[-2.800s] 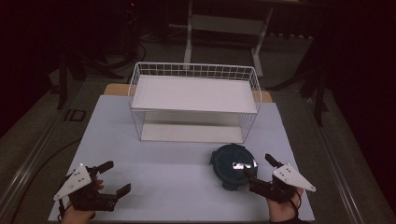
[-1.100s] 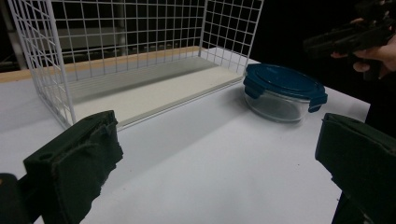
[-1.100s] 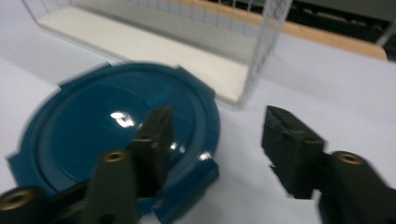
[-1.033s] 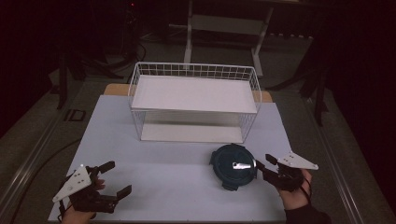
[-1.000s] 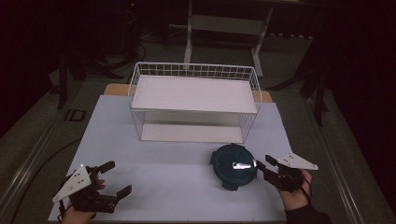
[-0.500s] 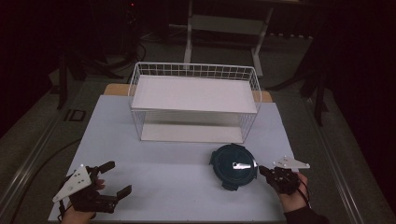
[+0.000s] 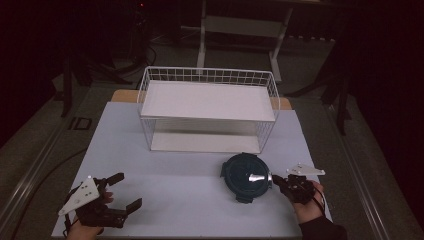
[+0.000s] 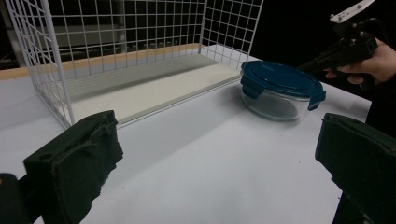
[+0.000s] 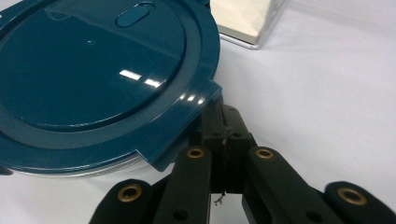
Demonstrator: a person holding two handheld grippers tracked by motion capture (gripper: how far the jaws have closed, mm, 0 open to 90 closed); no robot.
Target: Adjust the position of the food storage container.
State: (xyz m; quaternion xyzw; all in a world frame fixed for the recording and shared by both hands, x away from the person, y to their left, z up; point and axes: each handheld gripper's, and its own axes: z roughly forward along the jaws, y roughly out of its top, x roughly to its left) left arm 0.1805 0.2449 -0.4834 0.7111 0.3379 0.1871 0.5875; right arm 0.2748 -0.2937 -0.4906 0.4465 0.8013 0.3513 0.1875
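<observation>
Container (image 7: 246, 176), round, clear-walled and capped with a dark teal clip-on lid (image 9: 93, 79), sits on the white table (image 7: 190, 185) just in front of the wire basket's (image 7: 207, 107) right front corner, close to it but not touching. Taking the container as your landmark and going left to right: well off to its left, near the table's front edge, your left gripper (image 7: 117, 192) rests low in your left hand (image 7: 82, 231) with its jaws spread wide and nothing between them; in the left gripper view its two black pads (image 8: 74, 163) frame bare tabletop, with the container beyond them toward the right. Behind the container stands the basket, a white board lying flat on its floor and an open wire rim above. Right beside the container, on its right, your right gripper (image 7: 276, 181) points at the lid's side tab (image 9: 187, 121). Its jaws have just been closing and now stand pressed together, tips right under the tab's edge; whether they actually pinch the tab you cannot tell from here. Your right hand (image 7: 307, 202) sits behind it near the table's right front corner.
</observation>
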